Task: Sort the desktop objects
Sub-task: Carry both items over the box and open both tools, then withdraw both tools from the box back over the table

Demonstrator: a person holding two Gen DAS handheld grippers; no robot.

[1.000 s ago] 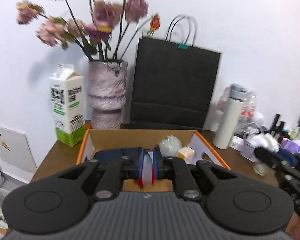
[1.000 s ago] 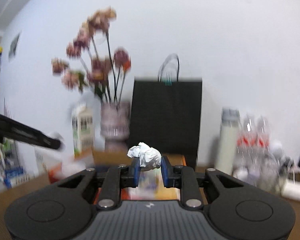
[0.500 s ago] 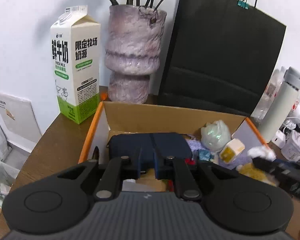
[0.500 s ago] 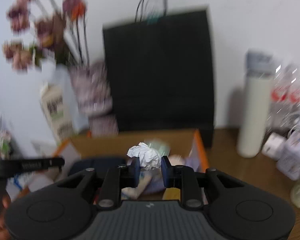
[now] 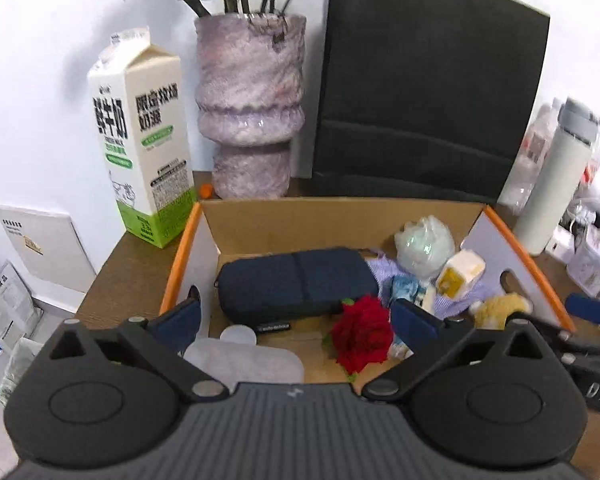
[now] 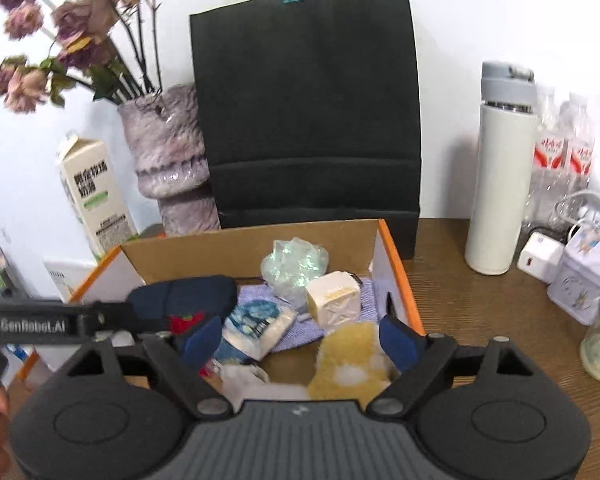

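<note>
Both tongs, left (image 5: 296, 316) and right (image 6: 300, 338), are opening empty above the cardboard box (image 5: 340, 216); red rose (image 5: 362, 336) lies inside.

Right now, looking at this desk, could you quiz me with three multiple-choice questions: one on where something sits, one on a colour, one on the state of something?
1. Where does the milk carton stand?
A. inside the cardboard box
B. on the desk, left of the vase
C. on the black bag

2. What colour is the rose in the cardboard box?
A. red
B. yellow
C. white

3. How are the left tool's jaws?
A. clamped on the rose
B. clamped on the dark case
C. spread apart, gripping nothing

Answers: 1 B, the carton stands beside the vase. 2 A, its petals are red. 3 C, the jaws are opening, and the rose lies loose below.
</note>
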